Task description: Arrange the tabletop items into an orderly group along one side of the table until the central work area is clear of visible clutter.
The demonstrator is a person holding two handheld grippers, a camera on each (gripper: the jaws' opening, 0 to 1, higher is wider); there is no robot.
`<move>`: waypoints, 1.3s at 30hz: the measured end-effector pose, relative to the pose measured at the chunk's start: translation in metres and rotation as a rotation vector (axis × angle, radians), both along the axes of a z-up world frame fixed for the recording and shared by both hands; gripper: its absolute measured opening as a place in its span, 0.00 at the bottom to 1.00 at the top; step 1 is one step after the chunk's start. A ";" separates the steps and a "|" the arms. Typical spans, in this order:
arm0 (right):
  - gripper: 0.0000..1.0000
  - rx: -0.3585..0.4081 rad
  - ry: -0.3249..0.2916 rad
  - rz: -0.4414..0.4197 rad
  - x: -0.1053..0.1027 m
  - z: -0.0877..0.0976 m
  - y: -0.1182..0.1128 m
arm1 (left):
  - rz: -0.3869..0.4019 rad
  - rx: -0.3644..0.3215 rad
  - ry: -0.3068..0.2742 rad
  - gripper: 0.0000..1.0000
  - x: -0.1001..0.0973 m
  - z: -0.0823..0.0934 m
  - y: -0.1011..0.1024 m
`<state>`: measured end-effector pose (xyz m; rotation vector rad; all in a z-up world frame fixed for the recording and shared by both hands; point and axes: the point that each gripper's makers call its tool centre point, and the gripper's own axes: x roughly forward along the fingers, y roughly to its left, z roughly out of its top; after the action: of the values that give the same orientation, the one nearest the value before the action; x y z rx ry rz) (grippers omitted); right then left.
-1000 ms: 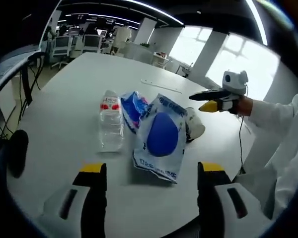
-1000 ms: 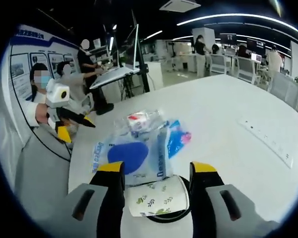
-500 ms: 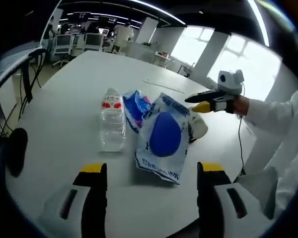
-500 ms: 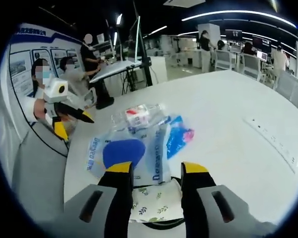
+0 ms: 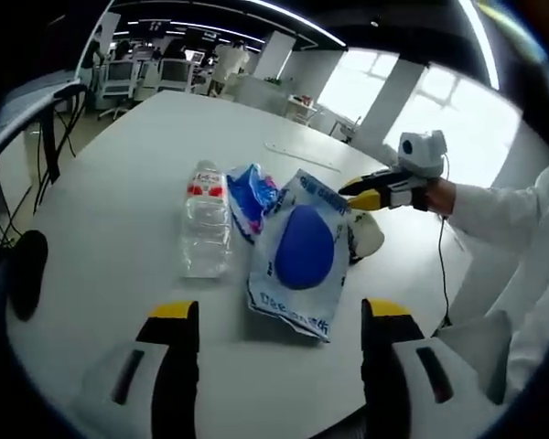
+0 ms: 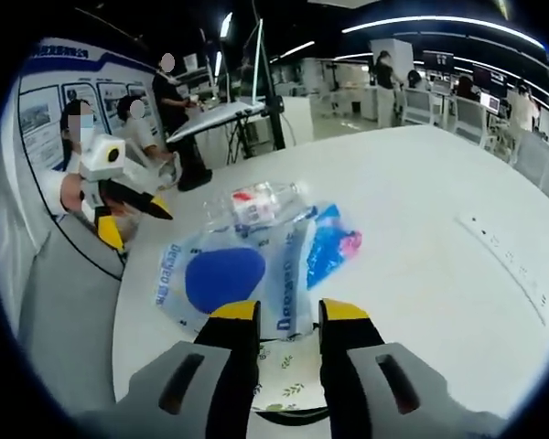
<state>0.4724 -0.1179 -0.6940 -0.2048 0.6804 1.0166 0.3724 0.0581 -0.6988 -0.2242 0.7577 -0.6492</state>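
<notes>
A clear water bottle [image 5: 204, 229] lies on the white table [image 5: 119, 183], with a blue snack bag [image 5: 252, 197] and a white pouch with a blue oval [image 5: 297, 251] beside it. A leaf-print paper cup [image 5: 366, 238] peeks out from behind the pouch. My right gripper [image 5: 357, 194] reaches in over that cup. In the right gripper view the cup [image 6: 285, 370] sits squeezed between the narrow jaws of my right gripper [image 6: 288, 315]; the pouch [image 6: 224, 274], snack bag [image 6: 329, 251] and bottle [image 6: 256, 206] lie beyond. My left gripper [image 5: 279, 315] hovers open short of the pouch, and it shows again [image 6: 139, 222] off the table edge.
A flat power strip [image 6: 508, 261] is set into the table on the far side [image 5: 297, 157]. A black object [image 5: 18, 274] hangs beside the table's left edge. A sleeve in white [image 5: 503, 219] comes in from the right. People, desks and chairs stand in the background.
The right gripper's jaws have drawn together around the paper cup. The left gripper has stayed almost still.
</notes>
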 end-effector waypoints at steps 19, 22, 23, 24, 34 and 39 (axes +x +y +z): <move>0.03 -0.030 -0.014 0.005 0.004 -0.006 0.000 | 0.012 -0.005 0.005 0.70 0.001 -0.002 0.000; 0.03 -0.033 -0.016 0.003 0.005 -0.006 0.000 | 0.012 -0.006 0.005 0.70 0.001 -0.002 -0.001; 0.02 -0.036 -0.017 0.002 0.006 -0.007 0.000 | 0.011 -0.006 0.006 0.69 0.001 -0.002 -0.002; 0.02 -0.038 -0.019 0.003 0.006 -0.007 0.000 | 0.012 -0.007 0.006 0.69 0.001 -0.002 -0.002; 0.01 -0.043 -0.032 0.009 0.005 -0.007 0.001 | 0.022 -0.005 0.018 0.65 0.000 -0.006 -0.001; 0.01 -0.042 -0.031 0.007 0.005 -0.007 0.001 | 0.042 -0.005 0.035 0.60 0.001 -0.009 0.001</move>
<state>0.4774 -0.1170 -0.7009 -0.2593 0.6738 1.0046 0.3734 0.0594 -0.7082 -0.2566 0.7832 -0.6085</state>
